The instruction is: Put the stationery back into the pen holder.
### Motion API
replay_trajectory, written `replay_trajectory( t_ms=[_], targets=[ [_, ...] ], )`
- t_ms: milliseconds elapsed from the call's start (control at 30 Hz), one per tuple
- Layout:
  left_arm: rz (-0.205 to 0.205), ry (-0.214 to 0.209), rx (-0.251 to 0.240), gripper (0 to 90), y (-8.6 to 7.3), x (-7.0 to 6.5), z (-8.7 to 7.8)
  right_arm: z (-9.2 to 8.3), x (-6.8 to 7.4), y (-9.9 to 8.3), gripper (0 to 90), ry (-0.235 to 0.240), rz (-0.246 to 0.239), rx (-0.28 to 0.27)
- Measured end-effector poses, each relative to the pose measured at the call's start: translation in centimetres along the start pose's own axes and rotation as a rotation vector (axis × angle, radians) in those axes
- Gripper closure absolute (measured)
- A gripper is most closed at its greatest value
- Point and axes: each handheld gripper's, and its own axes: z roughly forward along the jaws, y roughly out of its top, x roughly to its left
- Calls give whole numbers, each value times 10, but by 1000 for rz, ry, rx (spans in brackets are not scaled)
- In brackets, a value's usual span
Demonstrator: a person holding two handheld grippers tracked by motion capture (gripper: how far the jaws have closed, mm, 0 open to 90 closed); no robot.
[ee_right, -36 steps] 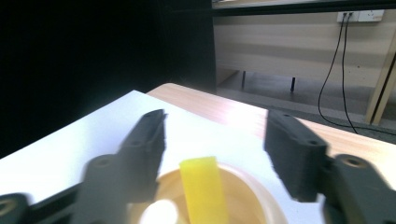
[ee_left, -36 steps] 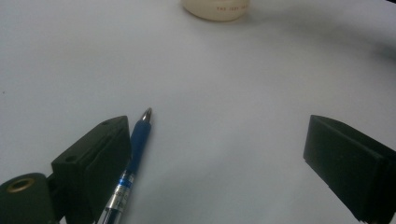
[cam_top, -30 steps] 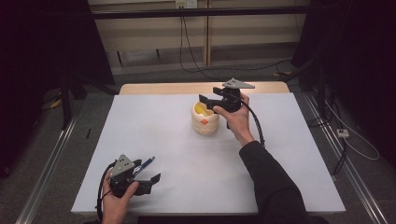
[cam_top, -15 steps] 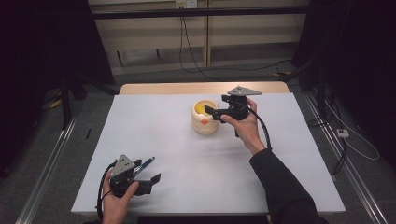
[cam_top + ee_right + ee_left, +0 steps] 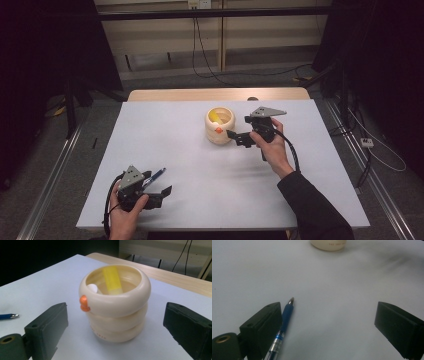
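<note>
A: Start at the right claw (image 5: 239, 138). What's it doing?

B: Its jaws have just been opening and stand spread, nothing between them. It sits just beside the cream ringed pot (image 5: 220, 125), toward the table's right edge, with the pot ahead of it in the right gripper view. A yellow stick (image 5: 112, 280) and something white lie inside the pot.

A: And the left claw (image 5: 161, 195)?

B: Near the front left corner of the table (image 5: 210, 190), jaws wide apart. The blue pen (image 5: 284, 325) lies against one jaw's inner face, not pinched.

A: So the pen is next?

B: I'd judge so. To grip it well, centre the barrel between both jaws, close squarely on the middle, and lift it level before carrying it to the pot.

A: Anything unclear?

B: The pen's rear end is cut off in the left gripper view. What the white thing in the pot is, I can't tell.
</note>
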Motion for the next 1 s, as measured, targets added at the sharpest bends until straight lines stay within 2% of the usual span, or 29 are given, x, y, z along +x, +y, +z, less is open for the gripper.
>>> replay_trajectory(
  t_ms=[100,167,267,467,567,700,800,1000],
  targets=[
    [1,1,-2,78,0,0,0,-5,3,-3,56,18,-2,13],
    [3,1,-5,78,0,0,0,-10,7,-5,62,18,-30,-5],
    [2,3,-5,78,0,0,0,-16,13,-9,59,23,-50,6],
    [3,1,-6,78,0,0,0,-28,18,-18,59,14,-64,-3],
    [0,6,-5,78,0,0,0,-33,17,-22,62,-3,-67,-16],
    [-5,11,-4,78,0,1,-1,-38,15,-29,64,-15,-58,3],
    [-4,18,-15,78,0,1,-2,-45,15,-35,70,-41,-65,-11],
    [-2,13,-10,78,0,1,-1,-62,12,-50,71,-81,-49,-10]
  ],
)
